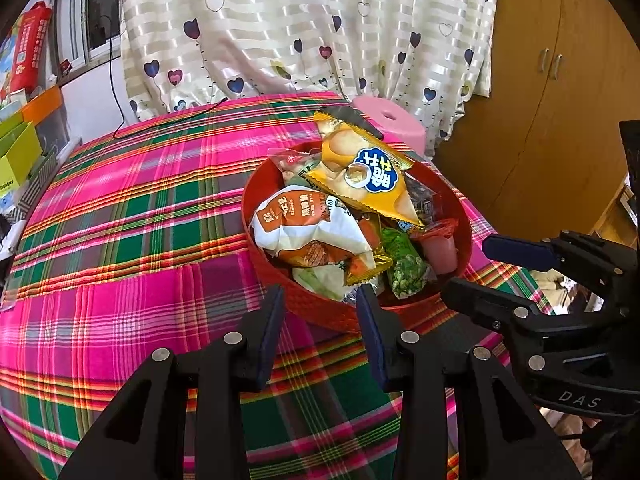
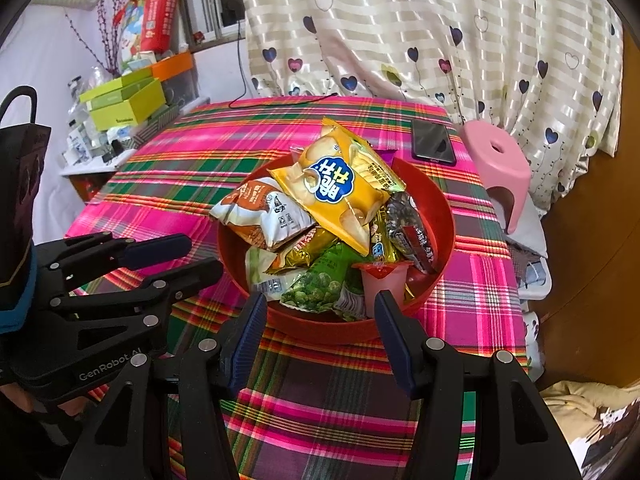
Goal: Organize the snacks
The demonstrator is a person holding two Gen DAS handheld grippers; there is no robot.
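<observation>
while both tools hover just short of the red bowl (image 2: 438, 216) on the plaid tabletop (image 1: 132, 208), the snacks all lie heaped inside it: yellow chip bag (image 2: 340, 188) on top, white-and-brown packet (image 1: 308, 232), green pea packet (image 2: 320, 284), pink jelly cup (image 2: 384, 280). the left gripper (image 1: 320, 300) and the right gripper (image 2: 320, 308) each stand with fingers apart, holding nothing. this heap fits snacks just gathered or snacks awaiting sorting. for any grasp, pinch a packet by its sealed edge, lift straight up, and avoid dragging neighbouring packets over the rim.
</observation>
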